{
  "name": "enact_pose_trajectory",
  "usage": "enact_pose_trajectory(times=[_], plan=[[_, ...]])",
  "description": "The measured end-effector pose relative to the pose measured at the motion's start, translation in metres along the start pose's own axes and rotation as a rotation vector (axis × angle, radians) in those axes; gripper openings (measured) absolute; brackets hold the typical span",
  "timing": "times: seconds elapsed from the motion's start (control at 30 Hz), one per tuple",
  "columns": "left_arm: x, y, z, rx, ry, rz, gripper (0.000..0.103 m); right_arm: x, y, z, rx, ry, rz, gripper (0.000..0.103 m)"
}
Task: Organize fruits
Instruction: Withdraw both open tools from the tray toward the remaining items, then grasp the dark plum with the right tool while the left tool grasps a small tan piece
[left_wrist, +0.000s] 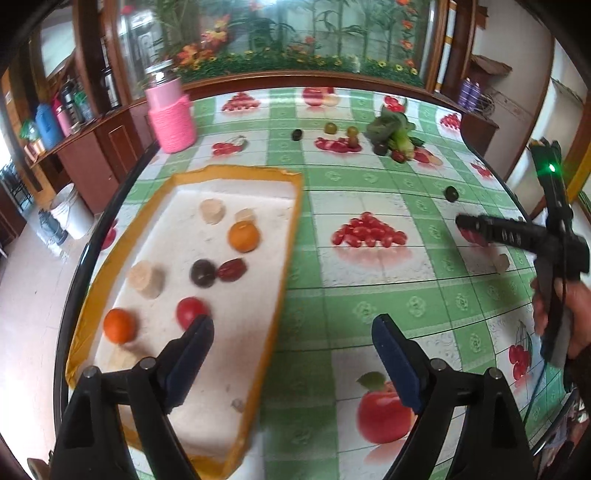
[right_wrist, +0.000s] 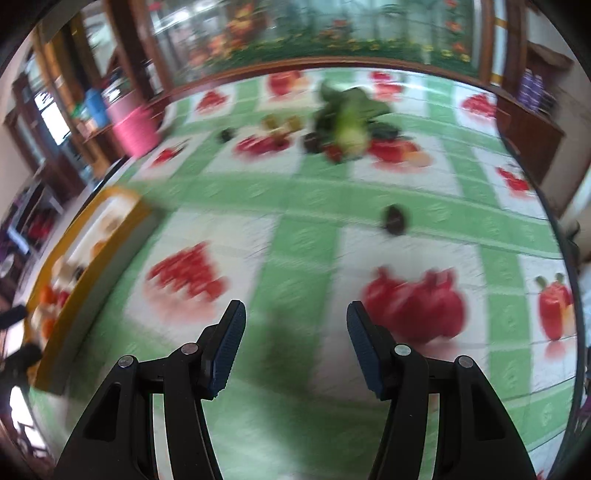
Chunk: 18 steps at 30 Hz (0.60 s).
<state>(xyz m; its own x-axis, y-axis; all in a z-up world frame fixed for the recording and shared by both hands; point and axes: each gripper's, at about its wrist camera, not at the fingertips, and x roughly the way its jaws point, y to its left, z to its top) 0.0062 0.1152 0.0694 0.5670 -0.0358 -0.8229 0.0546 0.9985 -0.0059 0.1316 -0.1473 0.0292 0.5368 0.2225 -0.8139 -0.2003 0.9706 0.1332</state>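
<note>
The left black claw (left_wrist: 291, 334) tilts downward, jaws wide and empty, above the yellow-rimmed white foam tray (left_wrist: 236, 291). The right black claw (right_wrist: 295, 321) angles down over the green-checked fruit-print counter (right_wrist: 295, 229), half open, holding nothing.

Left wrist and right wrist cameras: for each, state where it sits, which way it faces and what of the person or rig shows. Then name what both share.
Left wrist: on the left gripper, angled down at the tray; the right gripper and a hand show.
Right wrist: on the right gripper, angled down at the tablecloth, blurred; only its fingers clearly show.
Shared: tray, pink jar, leafy greens, lone dark fruit.
</note>
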Motion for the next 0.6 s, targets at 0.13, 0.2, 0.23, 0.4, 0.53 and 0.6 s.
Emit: enact_pose_trajectory(times=[0.13,0.2,0.23,0.4,0.53,0.6], plan=[[0.008,-0.02,0.015,0.042,0.015,-0.01,0.089,0.017,-0.039,0.019,0.055,-0.016,-0.026,0.057],[0.014,-0.027,0.023,0.057,0.025,-0.008,0.09,0.029,-0.046,0.026,0.056,-0.011,-0.022,0.057],[0.018,-0.031,0.028,0.064,0.032,-0.005,0.09,0.035,-0.048,0.029,0.047,-0.008,-0.022,0.057],[0.041,-0.048,0.057,0.088,0.064,-0.003,0.09,0.053,-0.041,0.034,-0.034,-0.012,-0.019,0.048],[0.066,-0.066,0.084,0.112,0.08,0.005,0.09,0.057,-0.041,0.038,-0.068,-0.031,-0.034,0.023],[0.081,-0.075,0.098,0.109,0.089,0.001,0.09,0.056,-0.043,0.038,-0.067,-0.03,-0.027,0.022]])
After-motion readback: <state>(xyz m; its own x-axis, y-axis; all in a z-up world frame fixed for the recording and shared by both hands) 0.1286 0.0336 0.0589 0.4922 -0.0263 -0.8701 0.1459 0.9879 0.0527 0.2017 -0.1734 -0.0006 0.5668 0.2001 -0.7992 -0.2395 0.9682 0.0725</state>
